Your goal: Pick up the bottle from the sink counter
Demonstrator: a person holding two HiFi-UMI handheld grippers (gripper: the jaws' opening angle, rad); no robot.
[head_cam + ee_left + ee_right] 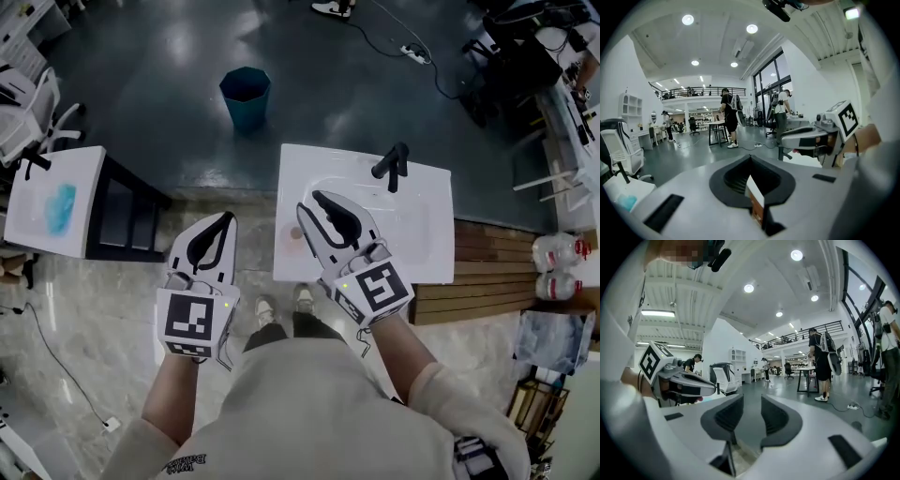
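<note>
The white sink counter (pixel 427 253) with a black faucet (pixel 392 165) lies below me. On its left part sits a small round brownish thing (pixel 296 235); I cannot tell whether it is the bottle seen from above. My right gripper (pixel 310 200) hovers over the counter right beside that thing, open by a narrow gap with nothing between its jaws (pixel 752 411). My left gripper (pixel 226 220) hangs left of the counter over the floor, shut and empty (pixel 750 158). Both gripper views look out level into the hall, and neither shows a bottle.
A teal bin (pixel 246 96) stands on the floor beyond the counter. A white side table (pixel 28 220) with a blue cloth (pixel 61 206) is at the left. Wooden planks (pixel 492 272) and water jugs (pixel 558 267) lie at the right. People (pixel 729 117) stand in the hall.
</note>
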